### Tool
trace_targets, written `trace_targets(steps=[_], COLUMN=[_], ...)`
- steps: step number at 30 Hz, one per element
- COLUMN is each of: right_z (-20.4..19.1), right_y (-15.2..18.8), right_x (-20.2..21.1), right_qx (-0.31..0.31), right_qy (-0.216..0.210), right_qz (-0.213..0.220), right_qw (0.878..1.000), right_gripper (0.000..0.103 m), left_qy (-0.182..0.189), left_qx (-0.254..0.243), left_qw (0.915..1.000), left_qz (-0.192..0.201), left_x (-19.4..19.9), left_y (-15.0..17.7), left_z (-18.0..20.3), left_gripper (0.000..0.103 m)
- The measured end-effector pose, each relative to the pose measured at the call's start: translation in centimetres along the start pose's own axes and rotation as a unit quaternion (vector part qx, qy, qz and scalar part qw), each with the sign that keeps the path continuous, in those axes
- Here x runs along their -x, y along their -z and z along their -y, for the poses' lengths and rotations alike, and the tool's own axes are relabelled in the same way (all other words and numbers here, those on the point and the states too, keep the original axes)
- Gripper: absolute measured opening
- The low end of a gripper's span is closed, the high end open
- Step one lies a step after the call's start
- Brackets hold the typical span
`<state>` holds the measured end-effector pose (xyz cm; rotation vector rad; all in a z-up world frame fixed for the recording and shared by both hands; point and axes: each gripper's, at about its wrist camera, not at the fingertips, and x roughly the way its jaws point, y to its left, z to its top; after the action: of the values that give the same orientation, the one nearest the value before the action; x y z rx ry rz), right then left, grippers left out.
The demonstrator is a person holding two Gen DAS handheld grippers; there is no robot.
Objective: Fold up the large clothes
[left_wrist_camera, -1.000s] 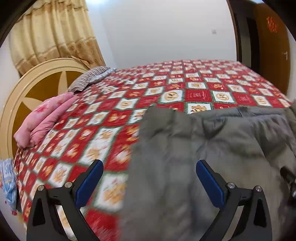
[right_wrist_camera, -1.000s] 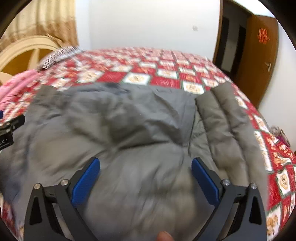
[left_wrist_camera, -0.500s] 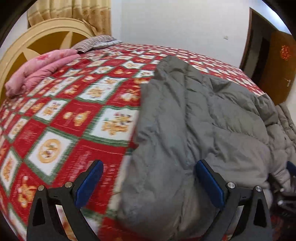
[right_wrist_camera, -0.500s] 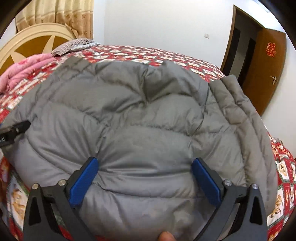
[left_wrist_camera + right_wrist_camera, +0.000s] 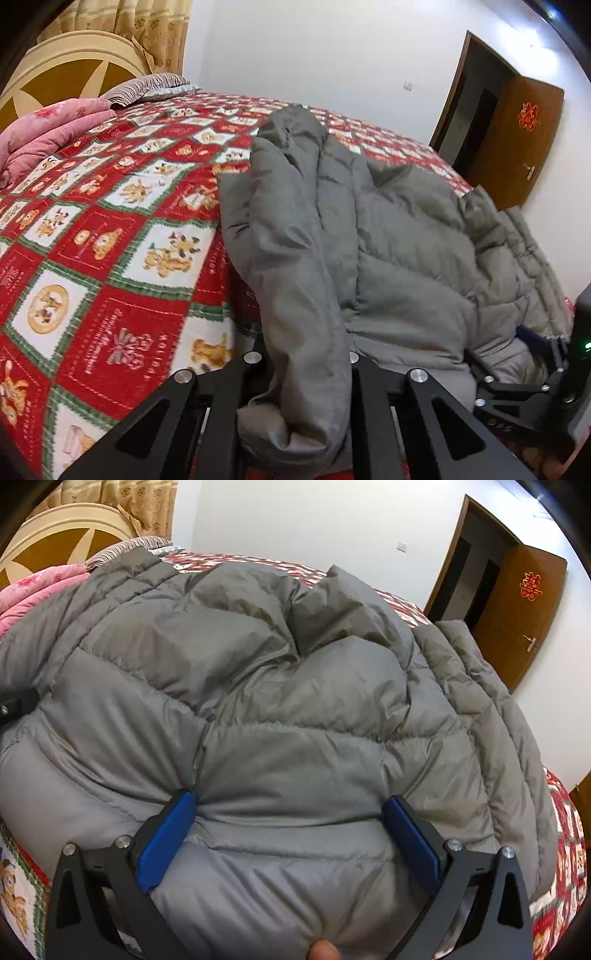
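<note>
Jacket: grey down jacket (image 5: 295, 701) lies on the patterned bedspread (image 5: 110, 240), hem toward the cameras.
Left gripper (image 5: 301, 369): now clamped on the jacket's left hem edge at 6 o'clock; half a second ago it was spread wide.
Right gripper (image 5: 288, 827): jaws apart, straddling the hem, nothing pinched yet.
Meaning: one corner secured; fold probably waits on the right grasp.

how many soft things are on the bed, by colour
grey: 1, the puffer jacket, clamped at its near edge by the left gripper
pink: 1, the folded quilt by the headboard
striped: 1, the pillow
total: 3, all lying on the red patterned bedspread
</note>
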<state>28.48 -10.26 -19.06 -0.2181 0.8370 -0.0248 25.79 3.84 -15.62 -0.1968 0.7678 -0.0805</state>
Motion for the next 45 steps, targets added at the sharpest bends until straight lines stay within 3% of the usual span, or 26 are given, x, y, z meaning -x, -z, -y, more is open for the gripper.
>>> trace_targets(steps=[3, 7, 13, 16, 19, 20, 21, 24, 25, 26, 27, 29, 33, 36, 41, 43, 45], right_z=[-1.8, -4.9, -7.7, -7.1, -6.0, -5.9, -6.0, -5.8, -5.9, -5.9, -5.9, -5.5, -2.4, 1.1, 6.6, 8.0, 9.0], right_y=[-0.2, 0.6, 0.6, 0.7, 1.0, 0.9, 0.9, 1.3, 1.4, 1.4, 1.4, 1.2, 0.2, 0.1, 0.5, 1.0, 1.5], right_x=[0.7, 2.4, 3.1, 3.0, 2.9, 2.8, 2.8, 2.8, 2.8, 2.9, 3.0, 3.4, 5.8, 7.3, 6.4, 6.0, 5.9], right_qx=[0.007, 0.030, 0.056, 0.058, 0.055, 0.056, 0.056, 0.056, 0.056, 0.055, 0.053, 0.047, 0.012, -0.019, -0.074, -0.088, -0.098], right_qy=[-0.006, -0.028, -0.051, -0.051, -0.061, -0.062, -0.061, -0.056, -0.055, -0.056, -0.058, -0.076, -0.107, -0.081, -0.044, -0.032, -0.024], right_qz=[-0.002, 0.005, 0.018, 0.025, 0.029, 0.031, 0.032, 0.037, 0.038, 0.040, 0.040, 0.034, 0.045, 0.071, 0.056, 0.052, 0.051], right_qw=[1.000, 0.999, 0.997, 0.997, 0.996, 0.996, 0.996, 0.996, 0.996, 0.996, 0.996, 0.995, 0.993, 0.994, 0.995, 0.994, 0.994], right_gripper=[0.094, 0.094, 0.095, 0.095, 0.095, 0.095, 0.095, 0.096, 0.096, 0.096, 0.096, 0.096, 0.096, 0.097, 0.097, 0.097, 0.097], left_qy=[0.007, -0.007, -0.039, -0.059, -0.082, -0.088, -0.088, -0.054, -0.032, 0.001, 0.030, 0.019, 0.021, -0.023, -0.054, -0.061, -0.067], left_qx=[0.002, 0.008, 0.046, 0.066, 0.079, 0.084, 0.091, 0.116, 0.124, 0.127, 0.128, 0.106, 0.093, 0.052, -0.023, -0.073, -0.145], left_qw=[0.9999, 0.9996, 0.9981, 0.9960, 0.9934, 0.9925, 0.9919, 0.9918, 0.9916, 0.9916, 0.9910, 0.9940, 0.9954, 0.9970, 0.9944, 0.9901, 0.9790], left_qz=[0.011, 0.025, 0.007, 0.003, 0.015, 0.012, 0.008, -0.011, -0.016, -0.021, -0.024, -0.017, 0.011, 0.053, 0.088, 0.103, 0.126], left_x=[2.0, 4.9, 6.3, 5.8, 5.4, 5.0, 4.5, 3.3, 2.8, 2.4, 2.3, 2.9, 5.9, 9.0, 12.1, 12.3, 11.9], left_y=[-0.6, -0.8, -0.2, 0.6, 0.9, 1.0, 1.1, 1.3, 1.5, 1.5, 1.4, 0.9, -1.2, -3.4, -6.5, -7.6, -8.3], left_z=[-0.8, -2.4, -6.3, -7.4, -8.0, -8.2, -8.4, -9.0, -9.1, -9.1, -9.0, -8.2, -8.2, -7.5, -4.5, -1.6, 2.7], left_gripper=[0.009, 0.008, 0.012, 0.030, 0.060, 0.074, 0.078, 0.077, 0.070, 0.037, 0.020, 0.011, 0.009, 0.009, 0.008, 0.009, 0.009])
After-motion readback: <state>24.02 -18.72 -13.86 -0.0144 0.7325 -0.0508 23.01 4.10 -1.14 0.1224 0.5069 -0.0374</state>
